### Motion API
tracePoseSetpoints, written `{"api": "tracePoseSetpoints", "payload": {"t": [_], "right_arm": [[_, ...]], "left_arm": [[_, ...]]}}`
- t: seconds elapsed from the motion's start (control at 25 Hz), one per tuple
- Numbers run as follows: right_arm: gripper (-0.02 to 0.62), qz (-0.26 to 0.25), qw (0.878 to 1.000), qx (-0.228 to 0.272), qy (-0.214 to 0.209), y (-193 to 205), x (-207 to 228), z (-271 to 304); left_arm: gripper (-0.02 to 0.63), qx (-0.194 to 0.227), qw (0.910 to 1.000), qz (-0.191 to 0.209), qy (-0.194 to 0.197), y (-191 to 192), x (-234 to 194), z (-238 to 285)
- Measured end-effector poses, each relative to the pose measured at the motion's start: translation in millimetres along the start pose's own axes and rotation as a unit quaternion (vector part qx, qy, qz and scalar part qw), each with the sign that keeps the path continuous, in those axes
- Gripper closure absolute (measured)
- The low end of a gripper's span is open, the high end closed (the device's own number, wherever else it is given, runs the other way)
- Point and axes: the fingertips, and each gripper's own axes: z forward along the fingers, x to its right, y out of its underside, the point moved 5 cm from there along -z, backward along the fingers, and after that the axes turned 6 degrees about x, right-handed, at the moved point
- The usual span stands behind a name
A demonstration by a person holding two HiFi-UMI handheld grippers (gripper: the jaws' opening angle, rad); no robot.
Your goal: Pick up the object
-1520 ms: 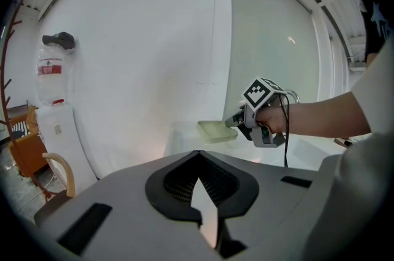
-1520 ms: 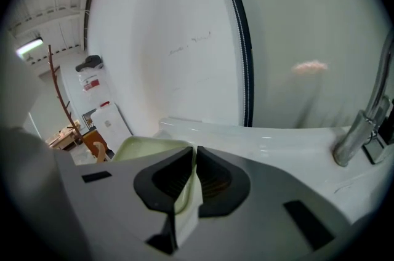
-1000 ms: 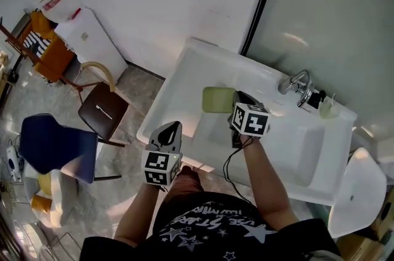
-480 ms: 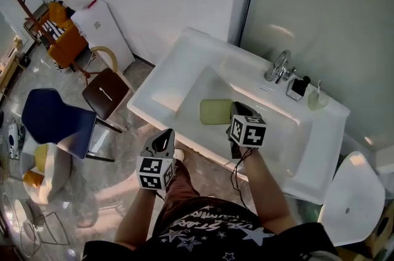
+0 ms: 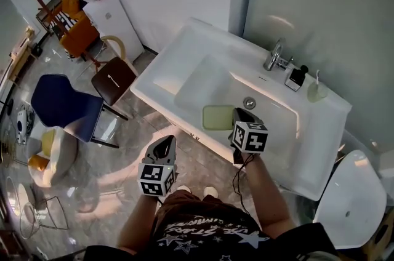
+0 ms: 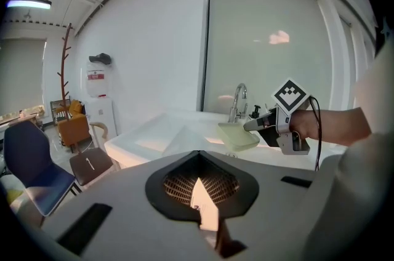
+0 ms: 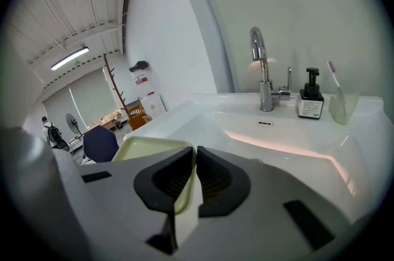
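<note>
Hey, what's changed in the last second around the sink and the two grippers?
The right gripper has drawn the pale green dish back across the sink, from over the basin to its front edge, towards the person. The left gripper has pulled away from the sink's rim and is now over the floor. Unchanged: the right jaws stay shut on the dish's rim, and the left gripper carries nothing.

Support: white washbasin counter (image 5: 178, 53), where we see a sunken basin.
Back ledge: chrome faucet (image 5: 274, 55), black pump bottle (image 5: 296, 77), toothbrush tumbler (image 5: 317, 91).
</note>
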Motion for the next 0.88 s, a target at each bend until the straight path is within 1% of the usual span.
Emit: {"api": "tracePoseSetpoints", "payload": {"t": [0.12,0.32,0.56,0.88], "right_arm": [[0.565,-0.011,1.0,0.0,-0.008,6,-7,-5],[0.565,-0.021,1.0,-0.004,-0.014,22,-24,-15],[0.565,-0.03,0.999,-0.004,-0.02,46,-57,-45],[0.565,-0.04,0.999,0.007,-0.011,69,-95,-101]], "left_arm": [[0.59,0.008,0.9999,0.001,-0.011,4,-2,-12],[0.591,0.019,0.9994,-0.019,-0.02,11,-2,-40],[0.59,0.041,0.998,-0.031,-0.036,23,-10,-98],[0.591,0.051,0.9974,-0.038,-0.034,43,-14,-174]]}}
